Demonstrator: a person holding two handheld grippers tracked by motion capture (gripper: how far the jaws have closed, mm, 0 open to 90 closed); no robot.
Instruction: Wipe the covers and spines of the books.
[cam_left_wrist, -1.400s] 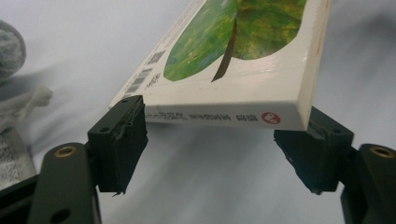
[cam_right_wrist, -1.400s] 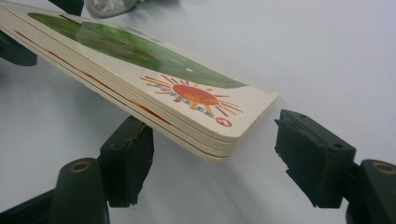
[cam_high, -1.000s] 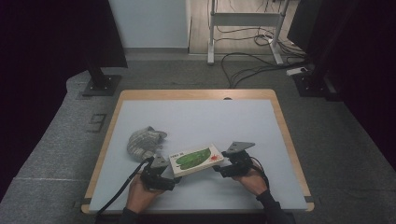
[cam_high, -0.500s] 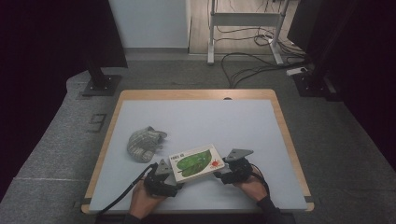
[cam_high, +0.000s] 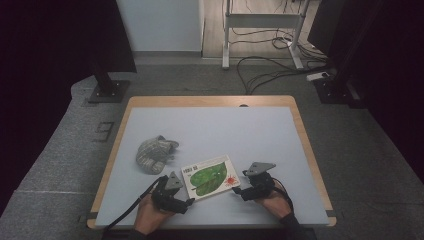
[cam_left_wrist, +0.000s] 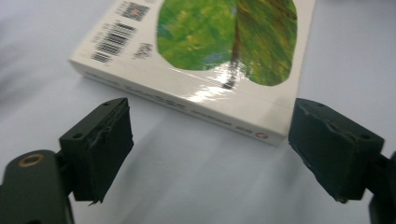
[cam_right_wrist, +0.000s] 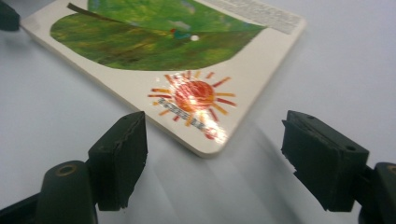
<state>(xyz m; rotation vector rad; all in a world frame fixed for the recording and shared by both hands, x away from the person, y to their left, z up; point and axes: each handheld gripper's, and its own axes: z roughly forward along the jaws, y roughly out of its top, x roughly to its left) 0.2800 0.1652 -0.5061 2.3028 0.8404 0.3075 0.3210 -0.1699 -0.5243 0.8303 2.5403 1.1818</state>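
From above, we see the flat white board book with a green leaf and red sun on its cover (cam_high: 210, 176) lying on the pale blue table top (cam_high: 225, 130), the left gripper (cam_high: 188, 201) just off its near-left corner, the right gripper (cam_high: 237, 192) just off its near-right corner, and a crumpled grey cloth (cam_high: 153, 153) well beyond the book's left end. In the left gripper view, our jaws have just been opening and stand wide, nothing between them, the book's spine edge (cam_left_wrist: 187, 100) just ahead. In the right gripper view, our jaws have likewise just been opening and are empty, the book's sun corner (cam_right_wrist: 201, 126) just short of them.

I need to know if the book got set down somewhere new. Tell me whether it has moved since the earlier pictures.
Yes. In the high view the book has slid slightly toward the table's near edge, farther from the grey cloth bundle. It lies flat, with both grippers' jaws apart from it.
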